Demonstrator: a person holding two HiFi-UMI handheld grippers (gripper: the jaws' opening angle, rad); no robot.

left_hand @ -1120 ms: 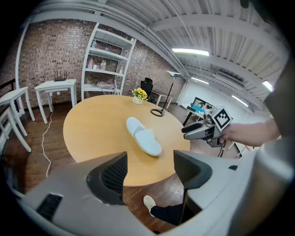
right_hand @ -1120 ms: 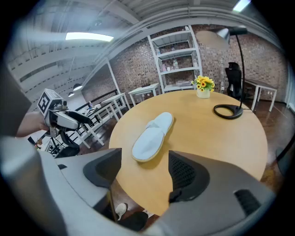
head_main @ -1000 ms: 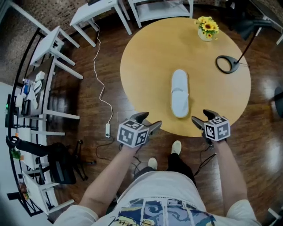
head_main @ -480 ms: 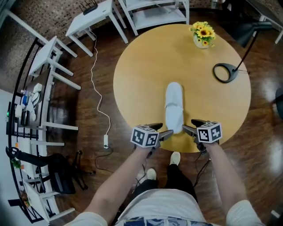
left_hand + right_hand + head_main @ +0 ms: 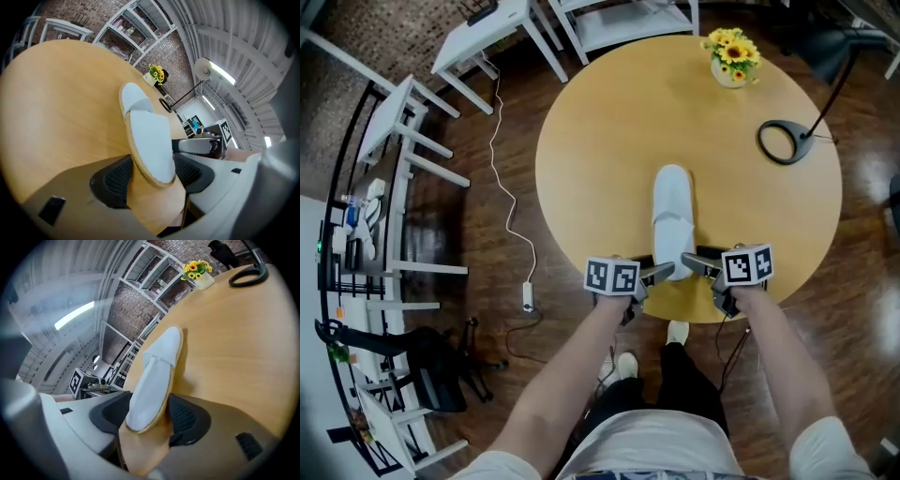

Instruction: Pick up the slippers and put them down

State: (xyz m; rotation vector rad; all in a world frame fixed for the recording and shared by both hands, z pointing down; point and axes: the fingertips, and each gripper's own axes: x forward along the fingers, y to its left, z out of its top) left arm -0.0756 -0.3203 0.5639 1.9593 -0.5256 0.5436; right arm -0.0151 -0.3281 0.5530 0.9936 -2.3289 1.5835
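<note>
A white slipper (image 5: 673, 220) with a tan sole rim lies lengthwise on the round wooden table (image 5: 600, 141), heel toward the near edge. I cannot tell whether a second one lies under it. My left gripper (image 5: 654, 268) reaches in at the heel from the left, my right gripper (image 5: 697, 266) from the right. In the left gripper view the slipper (image 5: 145, 136) has its heel between the jaws of the left gripper (image 5: 152, 176), which are closing. In the right gripper view the slipper (image 5: 152, 380) also has its heel inside the closing right gripper (image 5: 147, 420). No pad visibly presses on it.
A pot of sunflowers (image 5: 731, 58) stands at the table's far side, a black lamp base ring (image 5: 780, 141) at its right. White side tables (image 5: 487, 28) and a wire shelf (image 5: 356, 234) stand to the left. A cable with a power strip (image 5: 528, 295) lies on the floor.
Both grippers came forward, down and inward from off the table's near edge to either side of the slipper's heel. Each has rolled so its jaws lie about level.
</note>
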